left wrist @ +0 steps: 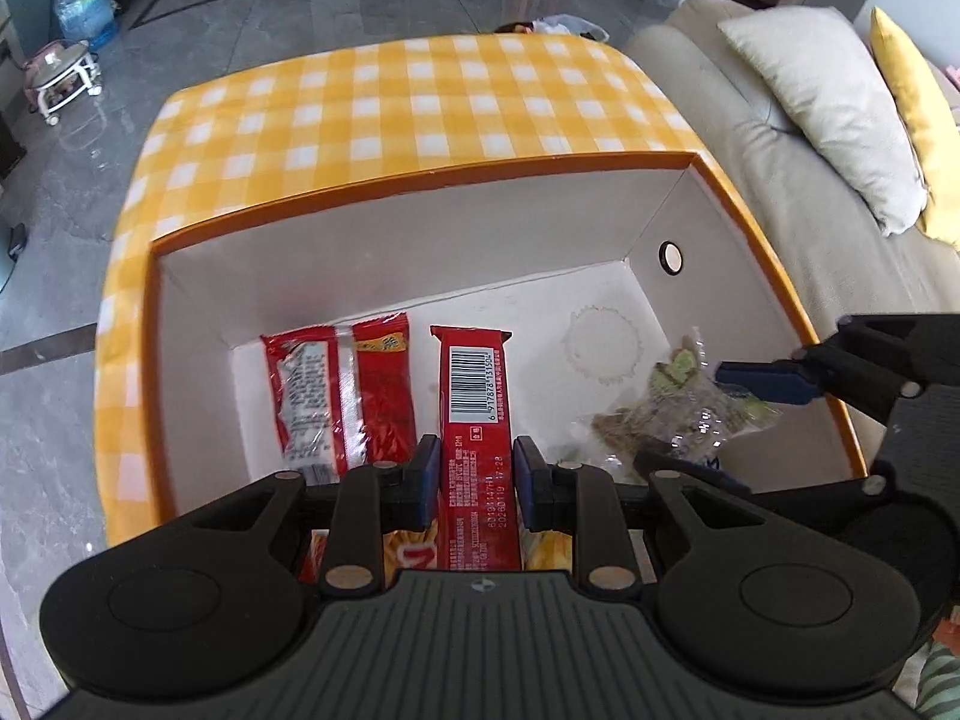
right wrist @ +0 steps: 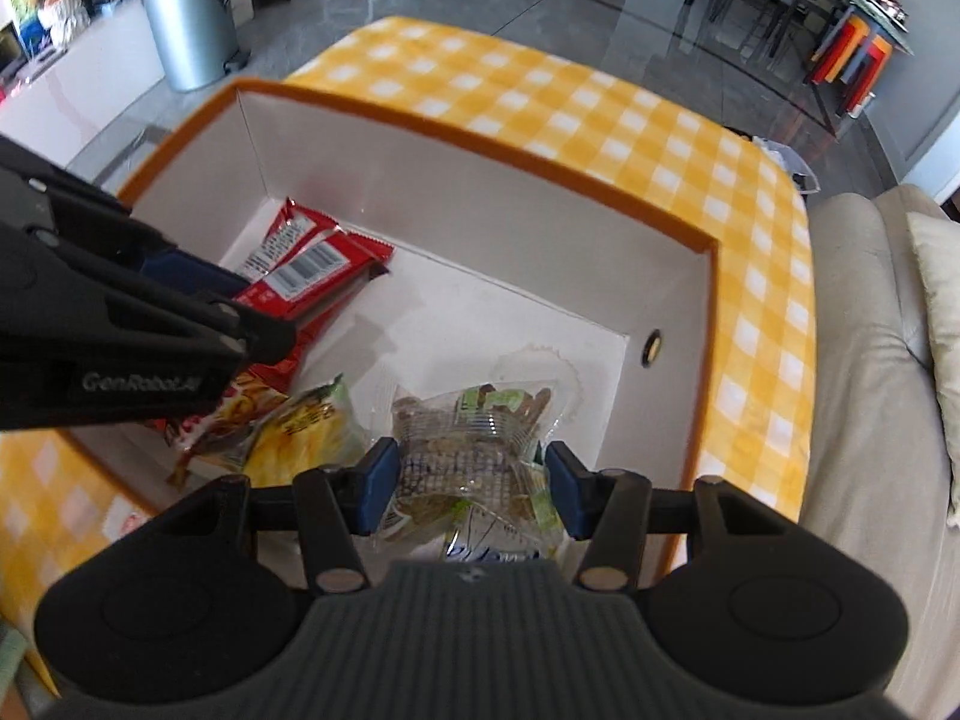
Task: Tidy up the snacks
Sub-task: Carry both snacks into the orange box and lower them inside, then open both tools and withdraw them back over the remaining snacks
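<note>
Here | left fingers point(left wrist: 475, 483) clamp red bar point(left wrist: 474, 384), lengthwise away | right fingers point(right wrist: 471, 495) clamp clear packet point(right wrist: 468, 450)

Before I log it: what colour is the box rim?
Orange rim, clearest in the left wrist view.

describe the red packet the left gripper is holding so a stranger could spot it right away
Find the orange-rimmed box on the checked tablecloth. The left gripper is clamped over it on a long red packet. Unlike the red-and-clear packet beside it, this one shows a white barcode.
</note>
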The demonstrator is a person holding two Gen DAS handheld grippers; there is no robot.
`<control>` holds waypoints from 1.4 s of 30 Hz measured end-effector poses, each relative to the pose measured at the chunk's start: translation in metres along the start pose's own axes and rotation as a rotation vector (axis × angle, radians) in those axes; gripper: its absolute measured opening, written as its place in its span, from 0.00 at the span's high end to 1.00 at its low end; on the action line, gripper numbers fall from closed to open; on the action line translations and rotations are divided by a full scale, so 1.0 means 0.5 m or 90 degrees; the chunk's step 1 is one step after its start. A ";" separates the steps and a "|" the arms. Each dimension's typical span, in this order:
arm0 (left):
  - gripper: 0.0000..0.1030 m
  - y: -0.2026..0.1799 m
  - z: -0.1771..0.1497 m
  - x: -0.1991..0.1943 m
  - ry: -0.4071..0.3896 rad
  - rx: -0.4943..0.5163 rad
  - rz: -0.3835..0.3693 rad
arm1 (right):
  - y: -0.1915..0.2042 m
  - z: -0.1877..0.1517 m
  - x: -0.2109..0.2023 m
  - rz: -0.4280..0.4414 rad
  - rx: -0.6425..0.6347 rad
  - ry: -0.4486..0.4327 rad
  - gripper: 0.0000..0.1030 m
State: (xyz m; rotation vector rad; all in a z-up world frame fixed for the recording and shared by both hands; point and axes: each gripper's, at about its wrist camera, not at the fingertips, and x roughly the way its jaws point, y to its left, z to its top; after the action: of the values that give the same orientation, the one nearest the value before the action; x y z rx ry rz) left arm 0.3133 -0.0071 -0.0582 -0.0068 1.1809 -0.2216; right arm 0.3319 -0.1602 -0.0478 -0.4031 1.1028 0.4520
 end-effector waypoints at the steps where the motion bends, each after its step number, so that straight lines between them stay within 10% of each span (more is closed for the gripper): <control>1: 0.73 0.000 0.004 0.006 0.003 0.002 0.000 | 0.000 0.004 0.010 0.001 -0.005 0.004 0.50; 24: 0.73 0.015 0.008 0.097 0.070 0.001 0.010 | 0.000 0.021 0.120 0.017 -0.031 0.071 0.48; 42: 0.73 0.010 -0.002 0.057 0.044 0.008 0.024 | 0.020 0.017 0.074 -0.015 -0.021 0.018 0.31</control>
State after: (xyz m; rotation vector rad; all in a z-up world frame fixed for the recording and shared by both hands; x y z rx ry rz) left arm 0.3233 -0.0072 -0.0854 0.0346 1.2480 -0.1965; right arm 0.3470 -0.1417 -0.0792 -0.4527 1.1175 0.4452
